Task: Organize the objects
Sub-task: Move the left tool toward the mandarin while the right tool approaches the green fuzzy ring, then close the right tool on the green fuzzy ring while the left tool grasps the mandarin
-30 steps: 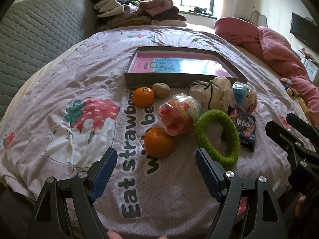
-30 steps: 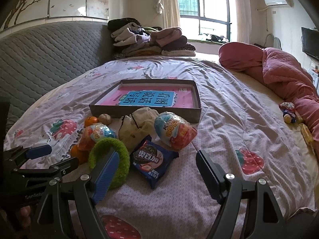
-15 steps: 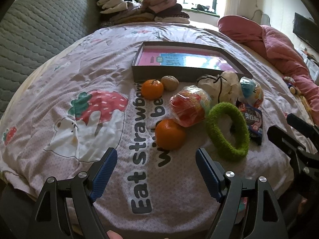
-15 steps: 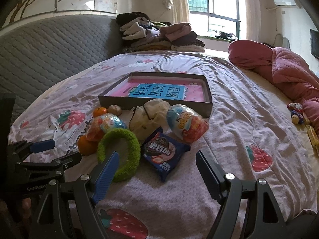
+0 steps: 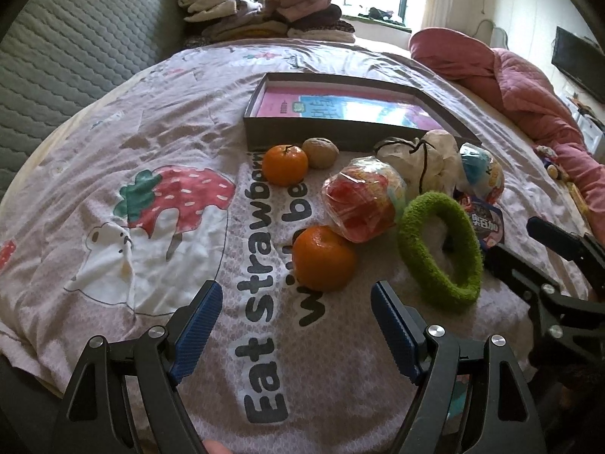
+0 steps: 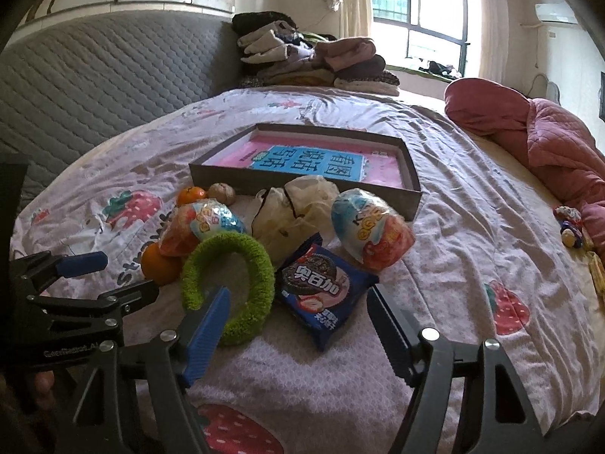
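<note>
- Snacks and fruit clustered on bed [image 5: 94, 174], in front of shallow gray box [image 5: 302, 128].
- Near orange [image 5: 323, 259] just ahead of left gripper [image 5: 295, 325], roughly centred between its fingers, not touching.
- Left gripper wide open, empty.
- Cookie packet [image 6: 323, 289] just ahead of right gripper [image 6: 298, 325]; fuzzy green ring [image 6: 234, 283] beside its left finger.
- Right gripper wide open, holds nothing.
- Two crinkly wrapped eggs [image 6: 372, 232], white drawstring pouch [image 5: 419, 155], second orange [image 5: 284, 164] touching walnut [image 5: 320, 152].
</note>
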Demonstrator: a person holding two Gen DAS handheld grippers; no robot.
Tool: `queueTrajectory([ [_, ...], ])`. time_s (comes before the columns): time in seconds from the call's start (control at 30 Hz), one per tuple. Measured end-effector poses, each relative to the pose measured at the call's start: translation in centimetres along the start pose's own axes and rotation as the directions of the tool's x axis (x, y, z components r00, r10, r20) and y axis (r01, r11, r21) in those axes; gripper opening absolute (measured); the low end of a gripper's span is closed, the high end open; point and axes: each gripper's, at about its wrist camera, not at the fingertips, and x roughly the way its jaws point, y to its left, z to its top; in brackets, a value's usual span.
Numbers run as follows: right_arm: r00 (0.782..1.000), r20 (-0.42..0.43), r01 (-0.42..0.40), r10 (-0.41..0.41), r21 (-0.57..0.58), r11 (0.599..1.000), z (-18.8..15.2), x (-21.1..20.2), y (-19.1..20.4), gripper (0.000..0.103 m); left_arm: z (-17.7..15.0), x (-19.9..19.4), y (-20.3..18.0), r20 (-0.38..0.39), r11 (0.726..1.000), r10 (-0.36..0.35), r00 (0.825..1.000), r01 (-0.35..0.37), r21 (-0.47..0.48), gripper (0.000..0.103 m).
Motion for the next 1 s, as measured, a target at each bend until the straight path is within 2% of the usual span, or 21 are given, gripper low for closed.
queueTrajectory([
  [0.33,0.999,-0.031,0.022,-0.025,-0.078,0.997,0.6,2.3,1.3,0.062,0.5,0.8,0.1,0.012,1.0,-0.017,1.0,0.017,0.003,0.082],
  [0.4,0.999,-0.032,0.036,-0.04,-0.1,0.994,0.7,2.8,1.6,0.056,0.5,1.1,0.1,0.007,1.0,-0.018,1.0,0.018,-0.001,0.082],
  [0.6,0.997,-0.028,0.06,-0.065,-0.152,0.987,0.7,3.6,2.3,0.048,0.8,2.0,0.5,0.001,1.0,-0.012,1.0,0.012,-0.013,0.081],
  [0.83,0.998,-0.014,0.056,-0.059,-0.166,0.984,0.8,3.9,2.2,0.04,1.0,2.8,0.4,0.004,1.0,-0.021,1.0,0.021,-0.005,0.081],
  [1.0,0.999,-0.003,0.042,-0.043,-0.18,0.983,0.8,4.1,2.3,0.028,1.2,3.2,0.2,0.009,0.999,-0.034,0.999,0.034,0.002,0.081],
])
